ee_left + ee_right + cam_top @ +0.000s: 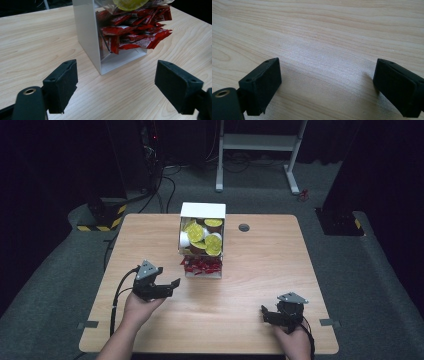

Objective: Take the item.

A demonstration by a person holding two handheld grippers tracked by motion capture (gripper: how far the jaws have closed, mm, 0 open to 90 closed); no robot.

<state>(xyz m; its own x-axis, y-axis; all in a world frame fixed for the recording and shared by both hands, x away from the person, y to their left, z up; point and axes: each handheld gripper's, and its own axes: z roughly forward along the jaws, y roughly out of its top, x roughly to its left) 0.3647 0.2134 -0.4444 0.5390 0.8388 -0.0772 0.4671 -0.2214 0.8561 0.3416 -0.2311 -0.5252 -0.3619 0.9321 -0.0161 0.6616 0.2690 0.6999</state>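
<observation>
Left hand-held gripper [167, 287] sits on the wooden bench [260, 270] in the high view, held by a hand, and it points toward a white box [202, 240]. That box stands near the middle of the bench, with yellow-topped cups [202, 236] up high and red packets [201, 265] down low. The right hand-held gripper [270, 314] rests near the front edge, well apart from the box.

From the left gripper view, the jaws are wide apart and hold nothing. The box [86, 32] is just ahead, with red packets [135, 30] piled inside.

From the right gripper view, the jaws are also wide apart, over bare wood [324, 37].
</observation>
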